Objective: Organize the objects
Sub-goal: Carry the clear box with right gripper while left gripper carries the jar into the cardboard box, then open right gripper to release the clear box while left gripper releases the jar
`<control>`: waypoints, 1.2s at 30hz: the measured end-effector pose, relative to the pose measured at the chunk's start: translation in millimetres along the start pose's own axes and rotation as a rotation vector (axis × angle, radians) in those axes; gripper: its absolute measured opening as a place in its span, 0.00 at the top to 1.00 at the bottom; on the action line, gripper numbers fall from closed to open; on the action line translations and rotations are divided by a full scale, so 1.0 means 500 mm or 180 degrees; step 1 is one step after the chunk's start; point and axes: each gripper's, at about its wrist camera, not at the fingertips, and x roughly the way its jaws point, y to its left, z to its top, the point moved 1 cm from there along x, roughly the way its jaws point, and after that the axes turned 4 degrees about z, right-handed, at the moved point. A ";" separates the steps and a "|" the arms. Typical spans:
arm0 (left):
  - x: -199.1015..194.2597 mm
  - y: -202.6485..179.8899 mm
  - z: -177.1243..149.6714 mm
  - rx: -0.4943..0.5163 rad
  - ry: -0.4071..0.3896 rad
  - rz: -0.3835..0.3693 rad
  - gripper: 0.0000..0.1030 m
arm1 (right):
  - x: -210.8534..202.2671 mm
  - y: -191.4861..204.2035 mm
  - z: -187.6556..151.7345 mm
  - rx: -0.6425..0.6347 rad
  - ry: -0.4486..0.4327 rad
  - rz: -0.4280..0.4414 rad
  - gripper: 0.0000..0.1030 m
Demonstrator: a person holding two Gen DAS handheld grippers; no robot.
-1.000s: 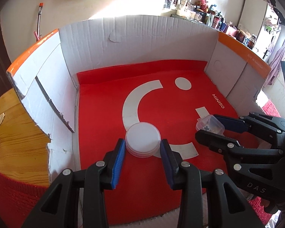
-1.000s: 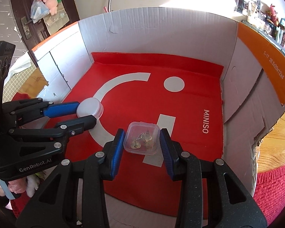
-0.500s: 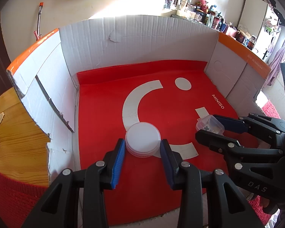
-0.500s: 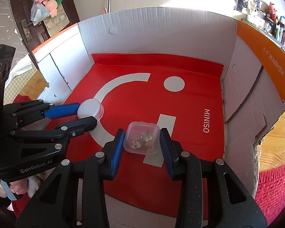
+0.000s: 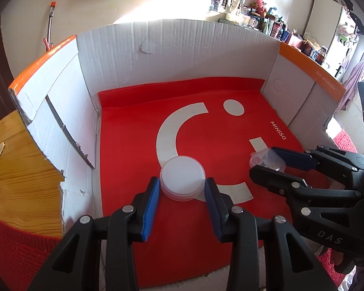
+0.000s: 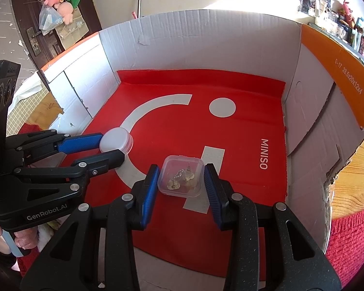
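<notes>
A round white screw-lid jar (image 5: pixel 182 177) sits low over the red mat (image 5: pixel 133 145) inside a cardboard box, and my left gripper (image 5: pixel 182 183) is shut on its sides. The right wrist view shows the same jar (image 6: pixel 116 140) at the left, between the left gripper's (image 6: pixel 112 146) blue pads. A small clear plastic case (image 6: pixel 182 178) with gold earrings inside lies on a white stripe of the mat, with my right gripper (image 6: pixel 180 171) shut on it. In the left wrist view that case (image 5: pixel 262 157) shows at the right, partly hidden by the right gripper (image 5: pixel 263 160).
White cardboard walls (image 5: pixel 182 55) with orange top edges enclose the mat on three sides. The mat (image 6: pixel 230 140) carries a white arc, a dot and MINISO lettering. Wooden floor (image 5: pixel 17 169) and a red knitted rug (image 6: pixel 347 230) lie outside. A hand (image 6: pixel 19 240) holds the left gripper.
</notes>
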 end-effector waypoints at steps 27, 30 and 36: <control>-0.064 -0.007 -0.008 0.0031 -0.0253 0.0122 0.37 | -0.045 0.030 -0.017 -0.0133 -0.0169 -0.0013 0.39; -0.078 -0.005 -0.010 0.0021 -0.0297 0.0140 0.34 | -0.057 0.037 -0.024 -0.0144 -0.0212 -0.0019 0.37; -0.104 0.001 -0.018 0.0016 -0.0387 0.0196 0.26 | -0.081 0.055 -0.036 -0.0195 -0.0291 -0.0036 0.31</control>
